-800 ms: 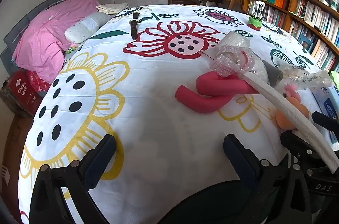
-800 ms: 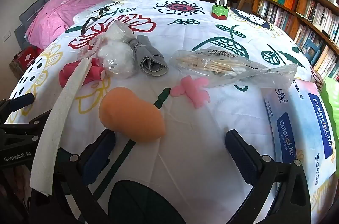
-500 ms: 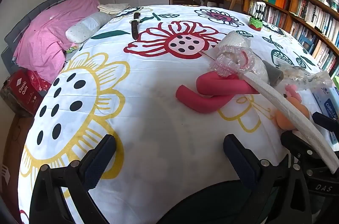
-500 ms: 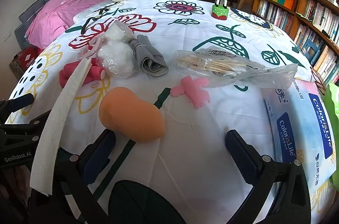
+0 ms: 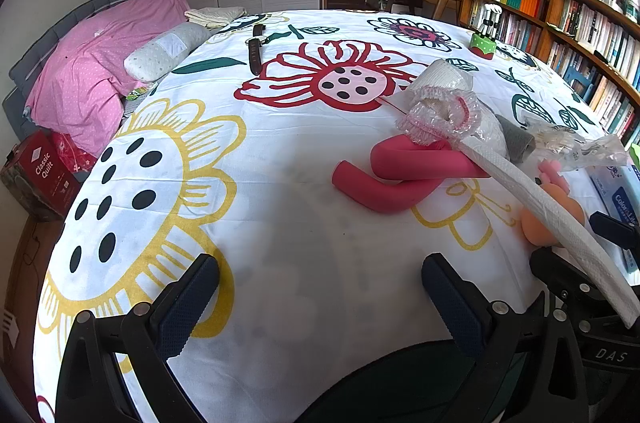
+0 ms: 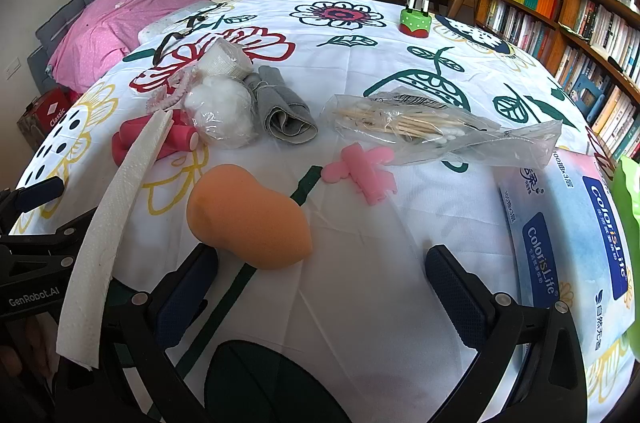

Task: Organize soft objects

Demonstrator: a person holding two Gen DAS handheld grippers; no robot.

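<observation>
Both grippers hang over the near edge of a bed (image 5: 280, 151) spread with a white flowered sheet. The left gripper (image 5: 320, 299) stands wide, its jaws empty over bare sheet, well apart from the soft things. The right gripper (image 6: 322, 287) is wide too, with nothing between its pads; the orange sponge (image 6: 248, 215) lies just ahead of its left finger (image 6: 188, 299), and whether they touch cannot be told. A folded white paper towel (image 6: 116, 211) slants from the pink foam roller (image 5: 392, 179) down toward the near edge, between the two grippers, passing over the roller's end. Beyond the roller sit a white cotton ball in clear wrap (image 6: 222, 111), a frilled plastic cap (image 5: 436, 119) and a white gauze roll (image 6: 224, 61), all bunched together. A rolled grey cloth (image 6: 284, 107) lies touching the cotton on its right. Further right, a clear bag of cotton swabs (image 6: 432, 131) rests toward the bed's right edge, and a small pink foam piece (image 6: 360, 171) sits just in front of it, partly under the bag's edge. A tissue pack (image 6: 568, 231) lies at the near right corner. Far back, a green-based toy giraffe (image 6: 418, 3) stands upright, and a watch (image 5: 256, 49) lies near the pillow (image 5: 164, 51) at the left edge.
</observation>
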